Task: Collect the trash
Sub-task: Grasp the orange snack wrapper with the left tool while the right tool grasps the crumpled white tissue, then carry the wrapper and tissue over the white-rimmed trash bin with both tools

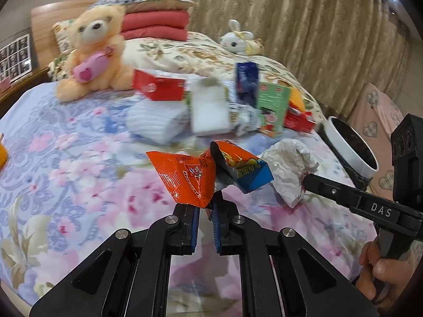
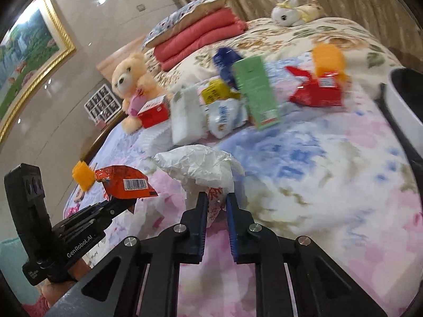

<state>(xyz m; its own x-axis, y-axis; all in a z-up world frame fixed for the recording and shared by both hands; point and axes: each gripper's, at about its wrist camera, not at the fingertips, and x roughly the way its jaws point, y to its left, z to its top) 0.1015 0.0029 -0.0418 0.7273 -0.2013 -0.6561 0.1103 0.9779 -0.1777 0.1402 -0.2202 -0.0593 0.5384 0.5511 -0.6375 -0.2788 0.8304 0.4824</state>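
Note:
In the left wrist view my left gripper (image 1: 208, 206) is shut on the lower corner of an orange snack wrapper (image 1: 190, 179) with a blue end, held just above the floral bedspread (image 1: 79, 171). To its right, my right gripper (image 1: 306, 181) pinches a crumpled white paper wrapper (image 1: 288, 161). The right wrist view shows the right gripper (image 2: 215, 198) shut on that crumpled paper (image 2: 201, 166), with the left gripper (image 2: 111, 204) at the left holding the orange wrapper (image 2: 124, 182). A white bin (image 1: 351, 148) with a dark liner stands at the bed's right side.
More litter lies mid-bed: a red box (image 1: 158, 87), a white box (image 1: 208, 108), a blue pack (image 1: 247, 82), a green carton (image 1: 272, 105) and a red wrapper (image 2: 314, 89). A teddy bear (image 1: 92, 50), a toy rabbit (image 1: 238, 38) and folded red blankets (image 1: 156, 26) sit behind.

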